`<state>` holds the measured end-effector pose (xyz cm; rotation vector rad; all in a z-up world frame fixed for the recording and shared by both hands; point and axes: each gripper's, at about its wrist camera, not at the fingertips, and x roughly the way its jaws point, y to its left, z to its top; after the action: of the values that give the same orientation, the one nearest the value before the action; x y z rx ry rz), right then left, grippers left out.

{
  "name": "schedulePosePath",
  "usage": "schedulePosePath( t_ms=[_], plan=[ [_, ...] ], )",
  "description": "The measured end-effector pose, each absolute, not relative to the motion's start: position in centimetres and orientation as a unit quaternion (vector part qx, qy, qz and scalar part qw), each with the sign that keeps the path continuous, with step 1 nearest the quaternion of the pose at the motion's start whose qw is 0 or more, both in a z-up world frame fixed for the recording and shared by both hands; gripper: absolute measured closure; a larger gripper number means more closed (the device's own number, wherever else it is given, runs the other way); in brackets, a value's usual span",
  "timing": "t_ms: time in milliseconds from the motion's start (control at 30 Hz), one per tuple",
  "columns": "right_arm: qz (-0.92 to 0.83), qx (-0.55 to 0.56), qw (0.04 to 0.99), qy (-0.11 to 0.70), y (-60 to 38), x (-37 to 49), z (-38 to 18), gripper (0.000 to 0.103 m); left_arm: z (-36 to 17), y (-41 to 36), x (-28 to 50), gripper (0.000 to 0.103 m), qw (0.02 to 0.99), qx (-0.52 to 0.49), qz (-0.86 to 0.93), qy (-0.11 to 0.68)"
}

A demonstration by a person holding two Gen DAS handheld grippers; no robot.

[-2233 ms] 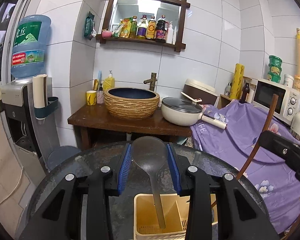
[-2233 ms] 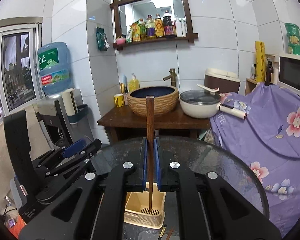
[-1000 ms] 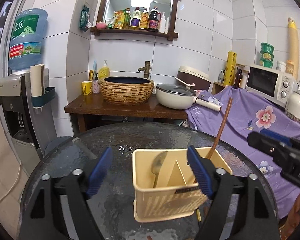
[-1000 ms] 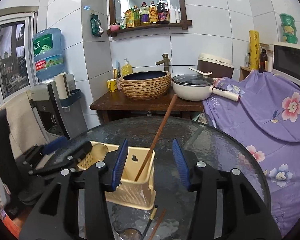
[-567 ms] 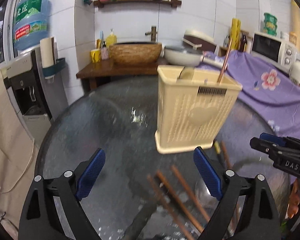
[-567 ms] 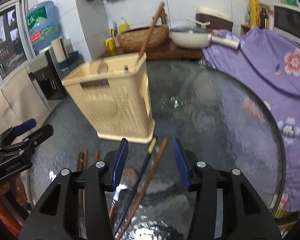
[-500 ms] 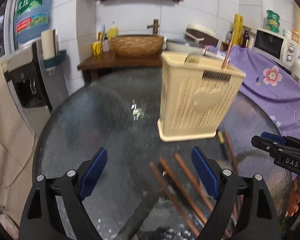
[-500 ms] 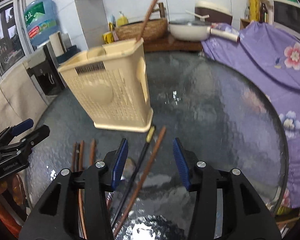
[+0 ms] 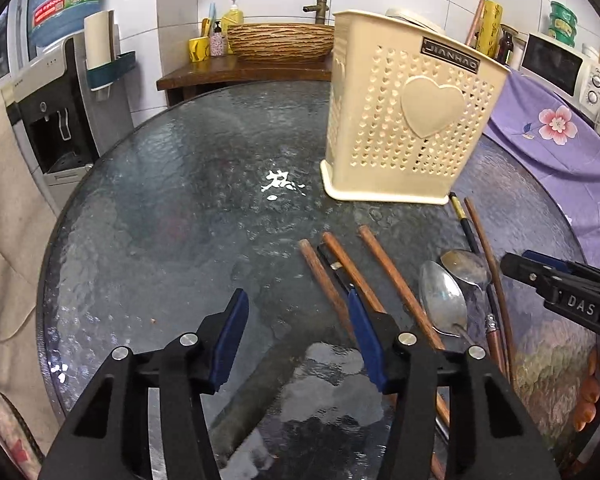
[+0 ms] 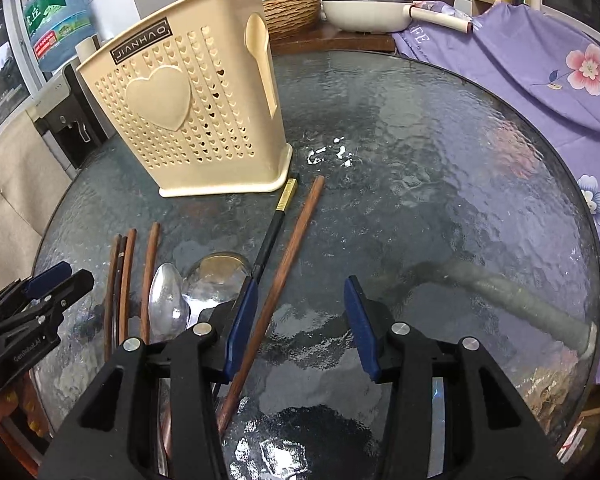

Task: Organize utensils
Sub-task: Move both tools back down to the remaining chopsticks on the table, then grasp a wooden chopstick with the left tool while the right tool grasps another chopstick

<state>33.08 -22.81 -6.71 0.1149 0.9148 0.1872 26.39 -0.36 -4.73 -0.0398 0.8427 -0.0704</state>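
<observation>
- Left wrist view: the left gripper (image 9: 298,330), spread and empty, has dropped from the cream perforated holder (image 9: 410,120) toward the wooden chopsticks (image 9: 396,280) at 1 o'clock, so another pickup looks next.
- Right wrist view: the right gripper (image 10: 300,318), likewise released, hangs over rippled glass counter (image 10: 440,168); shiny steel spoons (image 10: 168,306) lie at 10 o'clock.
</observation>
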Motion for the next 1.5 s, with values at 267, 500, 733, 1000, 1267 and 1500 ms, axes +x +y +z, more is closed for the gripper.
schedulePosePath(
  t_ms=[267, 500, 733, 1000, 1267, 1500],
  plan=[
    [0.084, 0.046, 0.891, 0.443, -22.1, 33.5, -6.8, 0.058, -5.4, -1.6, 26.4, 0.054, 0.907, -0.012, -0.038, 0.418],
    [0.077, 0.026, 0.889, 0.45, -21.4, 34.0, -7.2, 0.058, -5.8, -2.5, 26.1, 0.055, 0.906, 0.001, -0.037, 0.421],
    [0.066, 0.005, 0.887, 0.456, -21.8, 34.0, -7.3, 0.058, -6.0, -1.2, 26.0, 0.055, 0.903, -0.003, -0.026, 0.428],
    [0.06, 0.001, 0.881, 0.469, -21.9, 35.7, -7.2, 0.065, -5.9, -1.1, 27.0, 0.055, 0.9, -0.008, -0.021, 0.436],
    [0.043, -0.006, 0.883, 0.467, -21.7, 38.3, -7.2, 0.074, -6.0, -1.7, 28.4, 0.062, 0.899, -0.001, -0.021, 0.437],
    [0.029, -0.004, 0.885, 0.464, -21.5, 40.6, -7.3, 0.084, -6.0, -2.9, 29.5, 0.073, 0.899, 0.013, -0.019, 0.437]
  ],
)
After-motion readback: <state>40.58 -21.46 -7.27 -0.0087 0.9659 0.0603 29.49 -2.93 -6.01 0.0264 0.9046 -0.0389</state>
